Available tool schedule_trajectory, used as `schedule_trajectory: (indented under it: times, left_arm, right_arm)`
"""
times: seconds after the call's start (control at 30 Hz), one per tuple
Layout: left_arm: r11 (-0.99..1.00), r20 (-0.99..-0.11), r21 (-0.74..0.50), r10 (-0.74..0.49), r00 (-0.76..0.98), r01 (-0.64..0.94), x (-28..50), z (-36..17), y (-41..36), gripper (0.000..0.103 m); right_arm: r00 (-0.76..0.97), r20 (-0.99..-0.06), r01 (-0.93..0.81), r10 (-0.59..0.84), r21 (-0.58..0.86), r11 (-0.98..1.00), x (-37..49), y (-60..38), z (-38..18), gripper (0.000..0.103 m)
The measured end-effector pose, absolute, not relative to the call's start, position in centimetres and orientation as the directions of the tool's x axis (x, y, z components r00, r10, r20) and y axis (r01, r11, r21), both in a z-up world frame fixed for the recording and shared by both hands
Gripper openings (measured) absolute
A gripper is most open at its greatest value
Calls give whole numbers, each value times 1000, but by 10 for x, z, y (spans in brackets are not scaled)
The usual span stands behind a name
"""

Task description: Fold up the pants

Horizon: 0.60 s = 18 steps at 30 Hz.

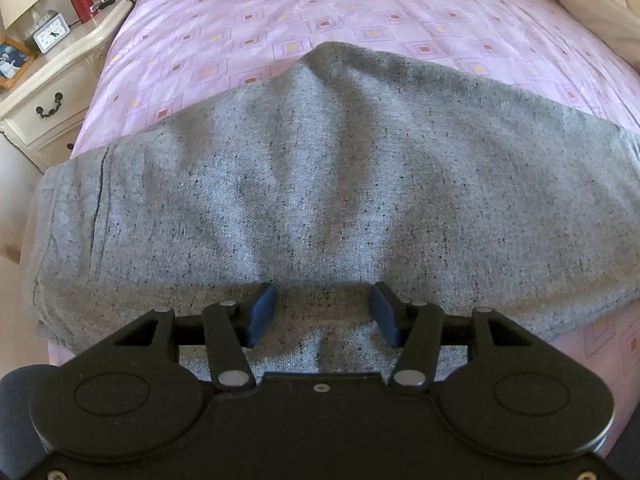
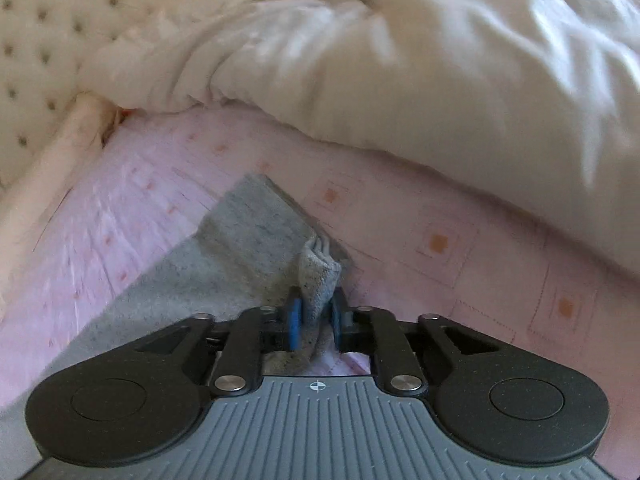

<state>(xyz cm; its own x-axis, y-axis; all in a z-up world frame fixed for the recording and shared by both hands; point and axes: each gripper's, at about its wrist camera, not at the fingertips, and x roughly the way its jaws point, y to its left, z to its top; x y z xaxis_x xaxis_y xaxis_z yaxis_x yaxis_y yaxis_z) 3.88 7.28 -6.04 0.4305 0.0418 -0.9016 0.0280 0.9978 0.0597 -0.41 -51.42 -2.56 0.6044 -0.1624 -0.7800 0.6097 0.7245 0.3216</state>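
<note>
With the right tool (image 2: 316, 316) clamped on a bunched corner of the grey speckled knit pants (image 1: 320, 184) and the left tool (image 1: 323, 312) apart over their near edge, the fold seems mid-setup, so the left must pinch next.

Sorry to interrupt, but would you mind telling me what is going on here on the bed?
A person with a handheld gripper in each hand is folding grey pants spread across a pink bedsheet. The right gripper is pinching a bunched edge of the fabric. The left gripper is open over the near edge, gripping nothing yet.
</note>
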Motion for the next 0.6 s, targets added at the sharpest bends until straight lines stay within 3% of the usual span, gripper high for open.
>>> schedule_trajectory:
  times: [0.1, 0.17, 0.27, 0.43, 0.6]
  left_arm:
    - [997, -903, 74, 54, 426, 32, 39, -59, 70, 60]
    - [995, -908, 87, 62, 415, 42, 40, -53, 66, 53]
    - [996, -898, 61, 26, 439, 68, 40, -32, 52, 52]
    - [980, -875, -11, -105, 473, 198, 57, -4, -8, 54]
    - [943, -871, -55, -205, 445, 327, 87, -9, -83, 54]
  right_arm:
    - [635, -759, 567, -148, 328, 755, -10, -516, -14, 40]
    - [658, -736, 522, -160, 292, 802, -15, -514, -4, 60]
    - [670, -732, 458, -121, 280, 844, -13, -517, -1, 66]
    - [666, -745, 393, -28, 319, 862, 4, -526, -16, 66]
    - [685, -728, 362, 12, 354, 862, 18, -530, -24, 69]
